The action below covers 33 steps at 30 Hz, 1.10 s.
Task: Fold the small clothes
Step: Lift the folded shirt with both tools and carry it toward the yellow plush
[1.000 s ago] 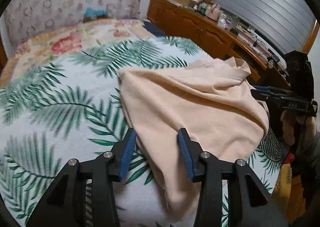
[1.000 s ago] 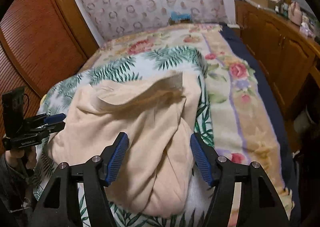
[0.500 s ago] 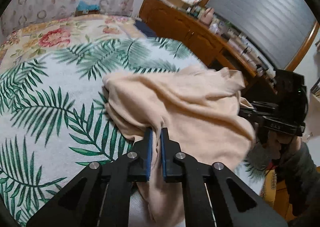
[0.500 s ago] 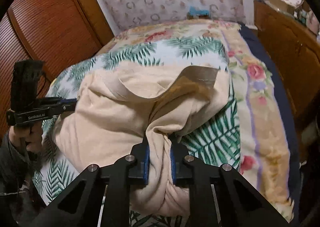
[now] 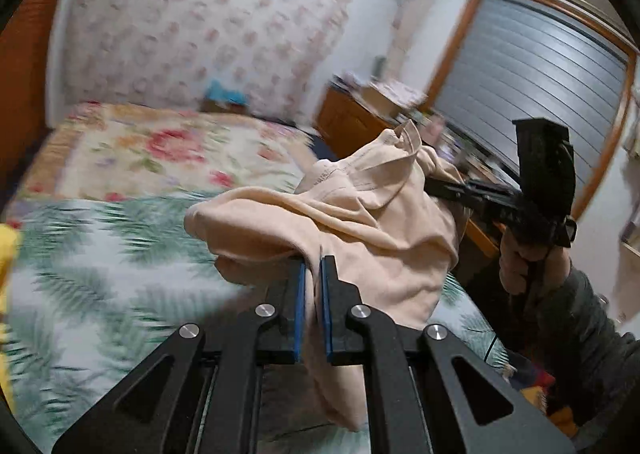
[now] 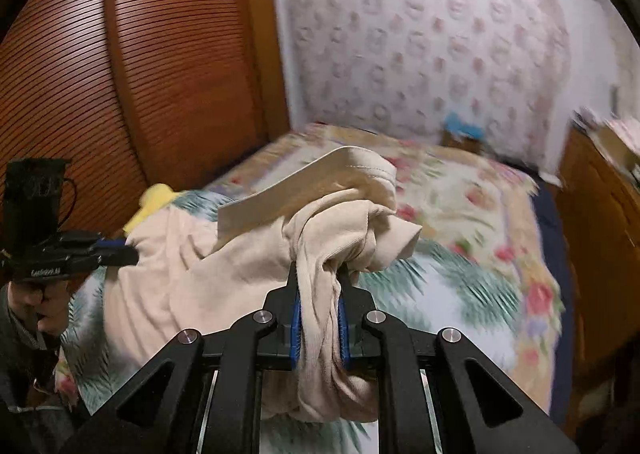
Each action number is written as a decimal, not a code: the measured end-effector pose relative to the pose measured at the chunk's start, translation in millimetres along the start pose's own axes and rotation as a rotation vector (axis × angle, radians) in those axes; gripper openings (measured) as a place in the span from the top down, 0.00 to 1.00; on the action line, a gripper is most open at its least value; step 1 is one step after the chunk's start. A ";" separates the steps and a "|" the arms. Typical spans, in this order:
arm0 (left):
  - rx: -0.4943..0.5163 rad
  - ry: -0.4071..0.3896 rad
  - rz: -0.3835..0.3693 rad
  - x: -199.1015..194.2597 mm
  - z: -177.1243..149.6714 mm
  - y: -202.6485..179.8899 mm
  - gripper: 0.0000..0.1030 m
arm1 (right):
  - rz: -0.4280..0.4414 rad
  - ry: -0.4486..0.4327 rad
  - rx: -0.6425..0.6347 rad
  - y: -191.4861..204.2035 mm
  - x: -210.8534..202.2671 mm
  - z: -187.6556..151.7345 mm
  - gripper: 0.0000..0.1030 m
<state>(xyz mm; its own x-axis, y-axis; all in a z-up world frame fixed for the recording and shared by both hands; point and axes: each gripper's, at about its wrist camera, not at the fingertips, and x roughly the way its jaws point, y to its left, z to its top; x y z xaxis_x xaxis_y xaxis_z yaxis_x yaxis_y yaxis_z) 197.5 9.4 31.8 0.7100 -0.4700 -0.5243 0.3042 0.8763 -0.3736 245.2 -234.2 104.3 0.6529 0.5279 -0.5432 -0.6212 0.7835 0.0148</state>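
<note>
A peach-beige garment [image 5: 368,230] hangs bunched between my two grippers, lifted above the bed. My left gripper [image 5: 313,266] is shut on one edge of it, cloth pinched between the blue pads. My right gripper [image 6: 318,278] is shut on a thick twisted bunch of the same garment [image 6: 248,262]. Its hemmed band [image 6: 320,170] stands up behind the bunch. Each gripper shows in the other's view: the right one [image 5: 452,190] at the garment's far side, the left one [image 6: 116,250] at its left edge.
The bed [image 5: 120,254] has a palm-leaf cover in front and a floral blanket [image 6: 460,190] behind. A yellow cloth [image 6: 154,200] lies at the bed's left edge. A wooden wardrobe [image 6: 120,74] stands left, a wooden cabinet [image 5: 352,122] right.
Both grippers closed on the garment, then raised it off the bed. The cameras now tilt up toward the wall, with motion blur.
</note>
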 end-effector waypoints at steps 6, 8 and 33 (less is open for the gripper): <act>-0.081 -0.079 0.143 -53.7 -11.0 68.2 0.92 | 0.124 0.000 -0.130 67.9 90.1 62.1 0.87; -0.115 -0.102 0.178 -66.6 -10.4 89.6 0.92 | 0.165 0.000 -0.155 90.5 116.7 81.2 0.87; -0.288 0.003 0.405 -47.8 -52.2 204.5 0.92 | 0.301 0.239 -0.390 175.2 372.9 139.6 0.86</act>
<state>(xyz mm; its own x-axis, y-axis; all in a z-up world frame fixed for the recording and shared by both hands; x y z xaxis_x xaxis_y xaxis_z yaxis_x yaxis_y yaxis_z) 192.6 205.6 -59.5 0.7331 -0.0981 -0.6730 -0.1843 0.9238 -0.3355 440.3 145.7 21.4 0.3336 0.5852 -0.7391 -0.9096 0.4057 -0.0894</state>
